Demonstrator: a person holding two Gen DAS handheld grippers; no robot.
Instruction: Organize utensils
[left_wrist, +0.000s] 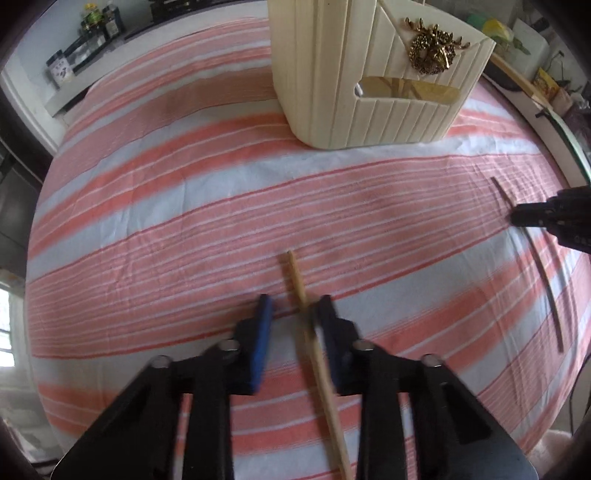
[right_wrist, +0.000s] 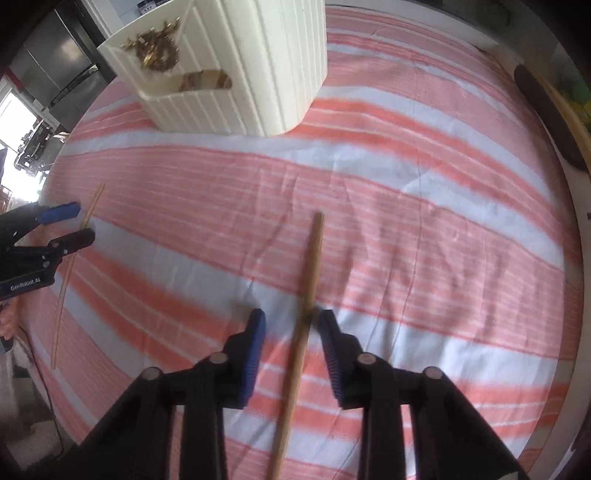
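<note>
Chopsticks, two, wooden: pale one (left_wrist: 295, 280) flat on striped worktop (left_wrist: 184, 206) between open left tongs (left_wrist: 293, 306); darker one (right_wrist: 312, 266) likewise within open right tongs (right_wrist: 290, 317). Cream holder (left_wrist: 369, 74) beyond, presumably their destination.

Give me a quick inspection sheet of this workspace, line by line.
Surface: pink and white striped cloth, lightly wrinkled.
Job's things: light chopstick lying between the left gripper fingers; darker chopstick lying between the right gripper fingers; cream ribbed holder upright at the far side.
Clutter: gold ornament on the holder.
Grippers: both open, low over the cloth, each straddling a chopstick.
Cables: thin cord at the cloth's left edge.
Surroundings: jars on a shelf; steel fridge.
</note>
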